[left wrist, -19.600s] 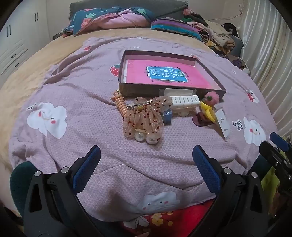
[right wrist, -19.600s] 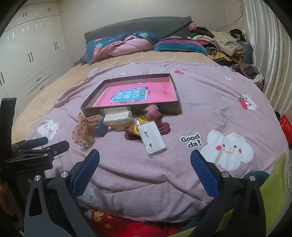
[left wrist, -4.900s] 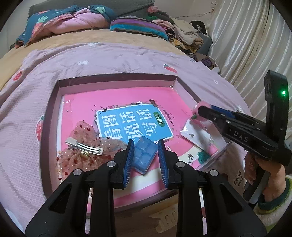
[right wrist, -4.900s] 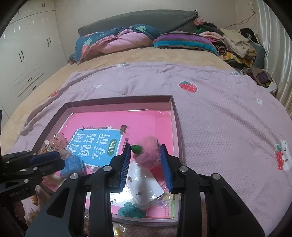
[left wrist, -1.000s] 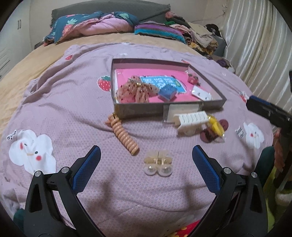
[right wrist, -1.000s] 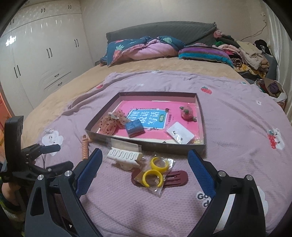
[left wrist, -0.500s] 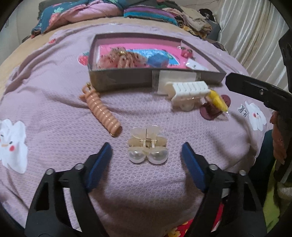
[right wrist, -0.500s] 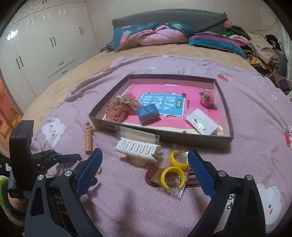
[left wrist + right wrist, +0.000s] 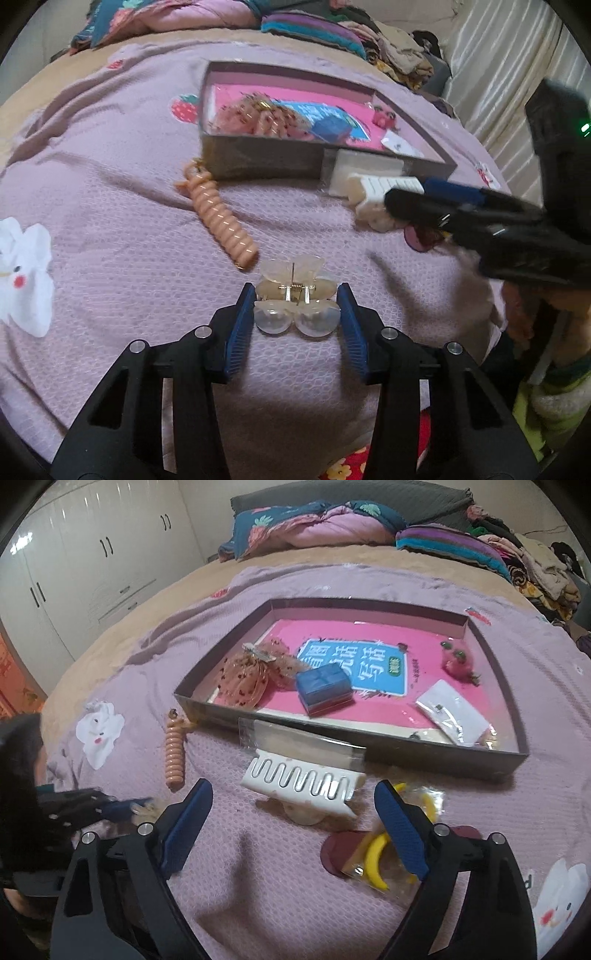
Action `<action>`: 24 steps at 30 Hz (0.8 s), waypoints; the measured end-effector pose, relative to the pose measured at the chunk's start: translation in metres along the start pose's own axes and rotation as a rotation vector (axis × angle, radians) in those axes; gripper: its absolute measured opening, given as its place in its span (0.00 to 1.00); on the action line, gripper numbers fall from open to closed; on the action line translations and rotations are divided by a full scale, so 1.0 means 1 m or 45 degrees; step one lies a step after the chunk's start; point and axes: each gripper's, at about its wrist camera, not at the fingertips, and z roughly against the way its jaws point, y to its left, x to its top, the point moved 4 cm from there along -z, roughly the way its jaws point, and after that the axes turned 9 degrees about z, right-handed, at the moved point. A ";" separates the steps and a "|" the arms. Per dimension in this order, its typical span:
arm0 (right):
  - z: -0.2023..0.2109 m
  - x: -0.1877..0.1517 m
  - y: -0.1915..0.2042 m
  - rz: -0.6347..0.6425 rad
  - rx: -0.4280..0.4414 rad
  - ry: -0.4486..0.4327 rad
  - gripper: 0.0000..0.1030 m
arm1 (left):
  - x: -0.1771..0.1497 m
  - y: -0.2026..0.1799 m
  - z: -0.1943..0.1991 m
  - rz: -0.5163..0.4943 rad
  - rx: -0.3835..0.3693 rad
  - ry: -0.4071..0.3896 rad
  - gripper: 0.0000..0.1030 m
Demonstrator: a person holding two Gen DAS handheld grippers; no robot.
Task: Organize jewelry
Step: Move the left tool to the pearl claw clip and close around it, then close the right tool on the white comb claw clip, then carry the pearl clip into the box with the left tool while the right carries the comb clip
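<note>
A clear pearl hair claw [image 9: 295, 295] lies on the purple quilt. My left gripper [image 9: 295, 317] is closed around it, blue pads touching both its sides. A white comb-like hair claw [image 9: 303, 784] lies in front of the shallow tray [image 9: 369, 753]. My right gripper [image 9: 293, 827] is open and empty, with that white claw just ahead between its fingers. The right gripper also shows in the left wrist view [image 9: 424, 199] over the white claw [image 9: 373, 199]. The tray holds a sheer spotted bow [image 9: 251, 672], a blue box [image 9: 325, 688], a pink pompom [image 9: 456, 662] and a white card packet [image 9: 452, 712].
An orange spiral hair tie [image 9: 221, 221] lies left of the tray, also in the right wrist view [image 9: 174, 755]. Yellow rings in a bag on a maroon clip [image 9: 380, 853] lie by my right finger. Pillows and clothes are piled at the bed's far end.
My left gripper dropped forward and closed from wide open onto the pearl claw. My right gripper moved down and closer to the white claw, still open.
</note>
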 end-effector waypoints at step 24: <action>0.039 0.003 0.007 -0.003 0.025 -0.133 0.69 | 0.016 0.004 0.036 0.024 0.026 -0.139 0.36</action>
